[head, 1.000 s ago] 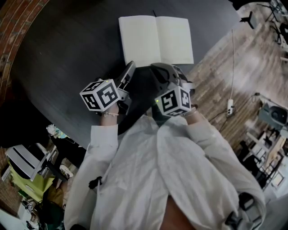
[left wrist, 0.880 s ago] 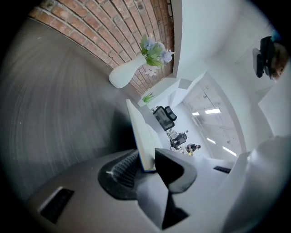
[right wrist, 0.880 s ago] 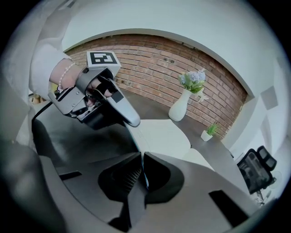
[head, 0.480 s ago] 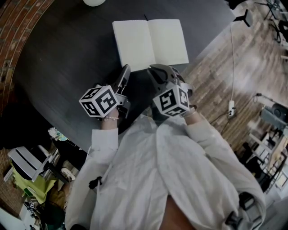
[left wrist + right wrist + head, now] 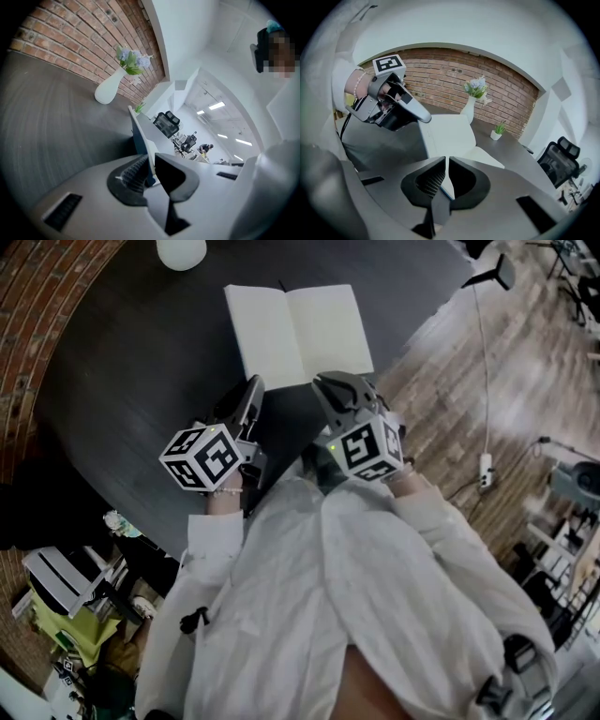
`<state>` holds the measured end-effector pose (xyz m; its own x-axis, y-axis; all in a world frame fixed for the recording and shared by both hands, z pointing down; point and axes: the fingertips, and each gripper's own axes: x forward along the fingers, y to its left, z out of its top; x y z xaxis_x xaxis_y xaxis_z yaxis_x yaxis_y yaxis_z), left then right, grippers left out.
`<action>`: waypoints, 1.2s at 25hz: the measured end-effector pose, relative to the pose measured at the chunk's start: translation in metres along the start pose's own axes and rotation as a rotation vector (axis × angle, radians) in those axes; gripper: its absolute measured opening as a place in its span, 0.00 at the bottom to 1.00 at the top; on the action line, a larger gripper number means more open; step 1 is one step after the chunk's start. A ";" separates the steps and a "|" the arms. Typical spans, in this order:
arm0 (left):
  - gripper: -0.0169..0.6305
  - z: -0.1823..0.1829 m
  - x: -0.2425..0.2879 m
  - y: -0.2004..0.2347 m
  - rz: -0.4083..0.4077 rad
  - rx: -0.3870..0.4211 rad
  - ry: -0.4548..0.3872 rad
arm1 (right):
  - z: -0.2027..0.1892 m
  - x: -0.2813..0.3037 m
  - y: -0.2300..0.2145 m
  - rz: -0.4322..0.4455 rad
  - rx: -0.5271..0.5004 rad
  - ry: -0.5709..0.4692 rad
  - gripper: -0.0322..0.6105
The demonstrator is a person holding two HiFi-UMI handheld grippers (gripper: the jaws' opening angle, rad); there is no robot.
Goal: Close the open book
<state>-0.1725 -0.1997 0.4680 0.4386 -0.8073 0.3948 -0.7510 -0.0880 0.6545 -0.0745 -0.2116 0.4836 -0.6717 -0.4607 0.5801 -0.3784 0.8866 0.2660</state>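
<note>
1. The open book [image 5: 295,329] lies spread on the dark counter [image 5: 131,381], just ahead of both claws.
2. The left claw [image 5: 254,383] has just been closing, and the book's near-left edge sits pinched between its jaws. The right claw [image 5: 324,382] pinches the near-right edge.
3. It is likely light, with floppy pages and a stiffer cover, so hold the cover's edge and fold it over the spine.

The open book [image 5: 298,332] I am working lies spread on the dark table [image 5: 122,399], blank cream pages up, its blue cover showing under the near edge, which the left gripper [image 5: 151,157] and right gripper [image 5: 446,159] each pinch.
</note>
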 end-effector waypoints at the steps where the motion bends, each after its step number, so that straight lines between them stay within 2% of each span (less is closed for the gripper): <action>1: 0.09 0.001 0.002 -0.004 0.002 0.014 0.000 | -0.001 -0.004 -0.005 -0.004 0.012 -0.010 0.08; 10: 0.09 0.004 0.023 -0.050 -0.028 0.070 -0.005 | -0.019 -0.034 -0.047 -0.024 0.133 -0.055 0.07; 13: 0.09 0.004 0.034 -0.062 -0.047 0.074 -0.007 | -0.024 -0.042 -0.056 -0.007 0.136 -0.061 0.06; 19: 0.09 -0.002 0.054 -0.082 -0.058 0.081 -0.006 | -0.038 -0.058 -0.078 0.020 0.214 -0.104 0.06; 30: 0.09 -0.007 0.069 -0.094 -0.033 0.105 0.012 | -0.045 -0.084 -0.122 -0.065 0.266 -0.169 0.06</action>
<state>-0.0682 -0.2431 0.4383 0.4692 -0.7959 0.3827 -0.7833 -0.1750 0.5965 0.0569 -0.2791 0.4373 -0.7286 -0.5358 0.4267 -0.5620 0.8238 0.0747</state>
